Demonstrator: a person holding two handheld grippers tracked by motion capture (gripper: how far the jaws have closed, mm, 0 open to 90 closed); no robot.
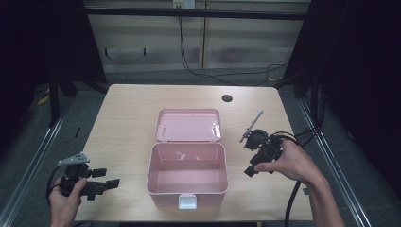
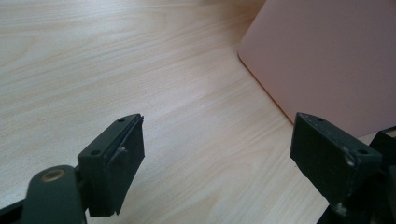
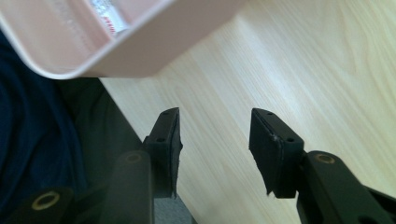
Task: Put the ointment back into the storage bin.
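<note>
- Left gripper (image 1: pixel 105 178) sits at the near left of the bench (image 1: pixel 127 109), fingers (image 2: pixel 116 158) wide apart, nothing between them, aimed at the pink storage box (image 1: pixel 185 174) just to its right; not touching it.
- Box is mid-bench by the near edge, lid (image 1: pixel 188 125) swung fully back and lying flat behind it, white latch (image 1: pixel 187 202) facing me. Looks empty from above; the right gripper view hints at something pale inside, can't tell what.
- Right gripper (image 1: pixel 252 170) is beside the box's right wall, fingers (image 3: pixel 273 149) moderately parted, holding nothing.
- My read: both hands are idle at the open box. Next move likely means bringing the lid forward.
</note>
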